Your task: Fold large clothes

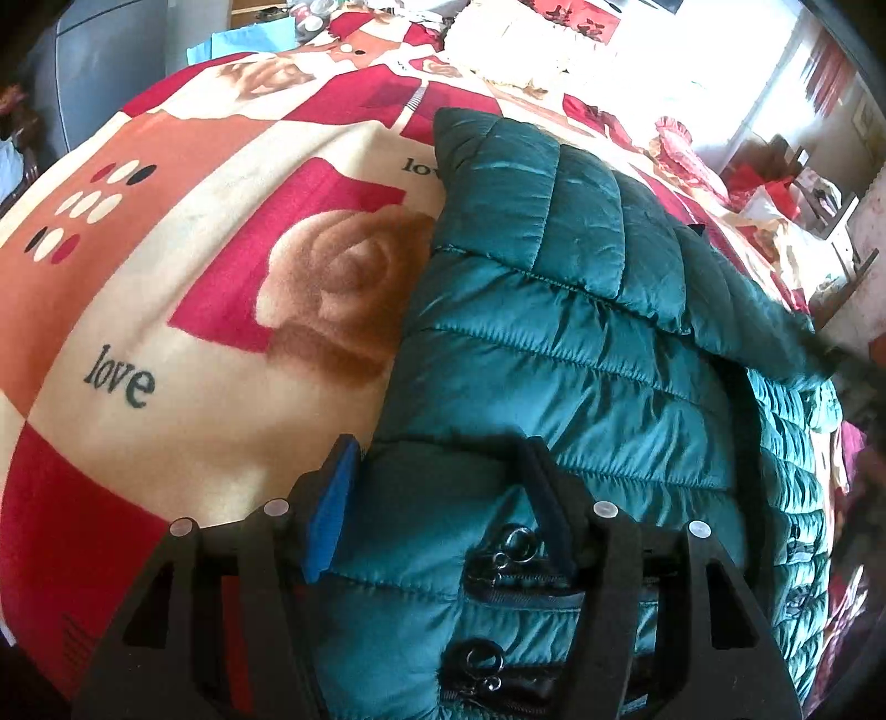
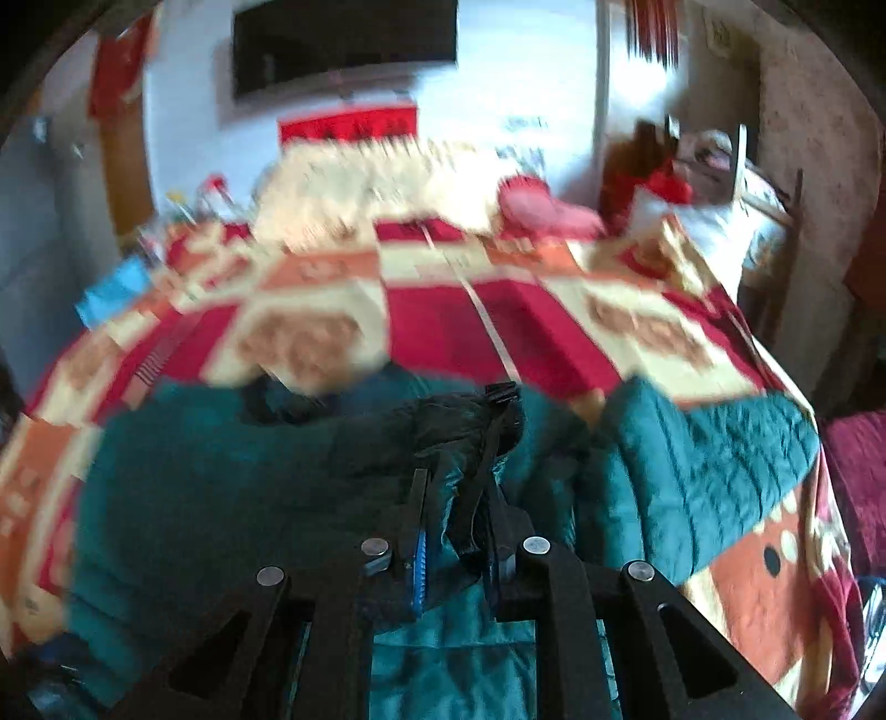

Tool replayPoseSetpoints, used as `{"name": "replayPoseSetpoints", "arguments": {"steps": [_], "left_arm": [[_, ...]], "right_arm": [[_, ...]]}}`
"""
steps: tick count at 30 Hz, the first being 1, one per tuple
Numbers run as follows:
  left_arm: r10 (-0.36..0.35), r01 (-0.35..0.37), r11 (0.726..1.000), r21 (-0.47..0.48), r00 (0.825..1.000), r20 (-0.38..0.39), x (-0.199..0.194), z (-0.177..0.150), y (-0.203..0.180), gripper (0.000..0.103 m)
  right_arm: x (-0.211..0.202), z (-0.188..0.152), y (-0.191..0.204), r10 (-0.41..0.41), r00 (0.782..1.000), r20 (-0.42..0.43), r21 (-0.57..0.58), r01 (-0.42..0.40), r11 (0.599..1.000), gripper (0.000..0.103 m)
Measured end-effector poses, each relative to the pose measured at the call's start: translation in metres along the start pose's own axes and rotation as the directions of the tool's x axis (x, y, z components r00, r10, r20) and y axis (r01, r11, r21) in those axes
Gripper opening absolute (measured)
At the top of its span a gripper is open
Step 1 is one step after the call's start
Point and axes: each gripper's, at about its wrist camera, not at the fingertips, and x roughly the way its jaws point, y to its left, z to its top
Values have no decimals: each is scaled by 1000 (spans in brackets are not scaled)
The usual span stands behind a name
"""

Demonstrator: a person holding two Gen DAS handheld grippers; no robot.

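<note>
A teal quilted puffer jacket (image 1: 565, 354) lies on a bed with a red, orange and cream rose blanket (image 1: 183, 260). My left gripper (image 1: 437, 471) is open, its fingers straddling the jacket's near edge by a zipped pocket (image 1: 515, 559). In the blurred right wrist view the jacket (image 2: 221, 487) spreads across the bed's near part, one part (image 2: 709, 459) out to the right. My right gripper (image 2: 459, 498) is shut on a dark bunched part of the jacket (image 2: 459, 426) and holds it raised.
Cream bedding (image 2: 376, 194) and a red heart cushion (image 2: 537, 205) lie at the head of the bed. A cluttered side table (image 2: 714, 183) stands at the right. A dark screen (image 2: 343, 44) hangs on the far wall.
</note>
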Motion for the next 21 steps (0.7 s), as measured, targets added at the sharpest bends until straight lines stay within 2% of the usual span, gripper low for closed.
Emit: {"name": "replayPoseSetpoints", "arguments": {"steps": [2, 5, 6, 7, 9, 11, 13, 18, 21], "left_arm": [[1, -1, 1000, 4, 1000, -8, -2, 3, -1, 60], [4, -4, 1000, 16, 1000, 31, -13, 12, -4, 60], [8, -9, 1000, 23, 999, 52, -18, 15, -7, 60], [10, -13, 999, 30, 997, 76, -22, 20, -10, 60], [6, -10, 999, 38, 994, 107, -28, 33, -17, 60], [-1, -5, 999, 45, 992, 126, -29, 45, -26, 60], [0, -9, 998, 58, 989, 148, -26, 58, -36, 60], [27, -42, 996, 80, 984, 177, -6, 92, -59, 60], [76, -93, 992, 83, 980, 186, 13, 108, -68, 60]], "right_arm": [[30, -16, -10, 3, 996, -87, 37, 0, 999, 14], [47, -27, -24, 106, 984, -143, 124, -89, 988, 14], [46, -28, -27, 127, 981, -144, 137, -108, 985, 18], [42, -28, -31, 130, 981, -146, 145, -109, 983, 32], [28, -28, -41, 134, 983, -127, 180, -110, 977, 54], [14, -26, -47, 142, 984, -105, 224, -116, 968, 55], [-3, -22, -46, 197, 978, -69, 253, -173, 952, 55], [-12, -8, -2, 324, 944, -58, 170, -310, 935, 55], [-3, -1, 29, 350, 935, -57, 102, -344, 934, 55]]}}
